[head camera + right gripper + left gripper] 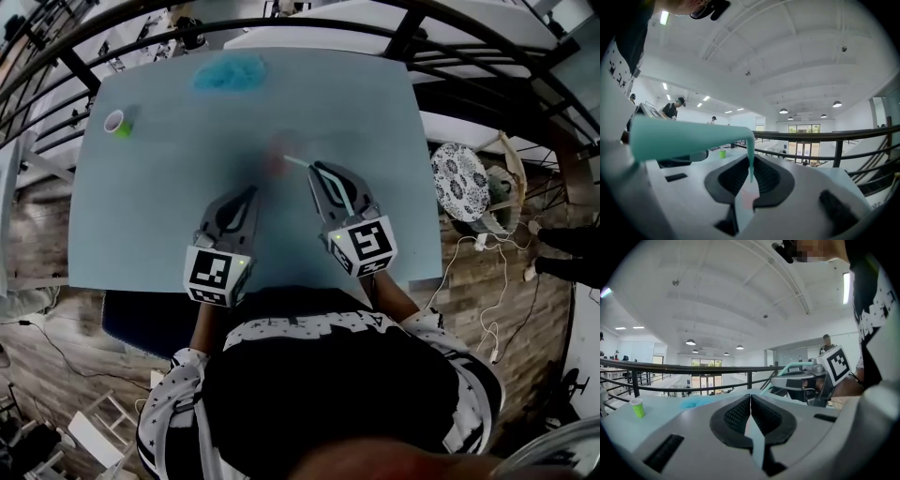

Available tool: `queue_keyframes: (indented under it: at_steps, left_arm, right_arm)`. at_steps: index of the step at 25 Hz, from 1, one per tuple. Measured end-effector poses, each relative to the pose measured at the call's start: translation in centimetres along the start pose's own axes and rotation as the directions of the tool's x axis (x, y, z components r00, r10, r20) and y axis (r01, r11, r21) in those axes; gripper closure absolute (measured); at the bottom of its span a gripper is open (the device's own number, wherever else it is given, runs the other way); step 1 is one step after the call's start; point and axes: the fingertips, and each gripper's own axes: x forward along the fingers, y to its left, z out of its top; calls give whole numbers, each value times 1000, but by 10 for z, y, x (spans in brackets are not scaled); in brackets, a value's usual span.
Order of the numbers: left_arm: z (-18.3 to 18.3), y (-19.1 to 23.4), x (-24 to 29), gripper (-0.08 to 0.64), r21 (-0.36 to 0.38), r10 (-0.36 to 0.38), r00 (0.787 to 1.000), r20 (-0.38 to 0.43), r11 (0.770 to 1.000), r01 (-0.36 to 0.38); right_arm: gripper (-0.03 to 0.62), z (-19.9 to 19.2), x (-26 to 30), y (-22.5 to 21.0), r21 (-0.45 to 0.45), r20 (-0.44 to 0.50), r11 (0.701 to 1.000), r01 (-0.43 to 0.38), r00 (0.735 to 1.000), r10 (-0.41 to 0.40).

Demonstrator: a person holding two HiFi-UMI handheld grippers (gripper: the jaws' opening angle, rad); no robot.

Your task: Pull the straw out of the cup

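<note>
Straw first: the teal tube is pinched in the right tool, its short end dropping between the closed pads and its long part bending away across the right gripper view. In the head view the straw's free end reaches just past the tool's tips toward a faint pinkish blur on the worktop. That blur may be the cup, but the picture is too smeared to tell whether the end sits inside it or has cleared it. The left tool sits just beside the right one, nearer the person, its jaws pressed together on nothing.

To pull well, I judge the right tool should draw along the straw's own line, up and away from the blur. The pinch should be firm but not crushing, since a thin tube can slip or kink at its bend. A light cup could tip or ride along, so the empty left tool would be better used steadying it.

Farther off, a green cup stands near the left edge, well apart, and a blue fluffy heap lies at the far side.
</note>
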Motion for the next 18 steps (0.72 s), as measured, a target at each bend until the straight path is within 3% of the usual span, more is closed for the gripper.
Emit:
queue_keyframes:
  at_steps: [18]
  left_arm:
    - [8,-15,26,546,6,-51,999,9,999,51]
  right_arm:
    - [545,15,-18,-14,9,12,1000,14,1000,-14]
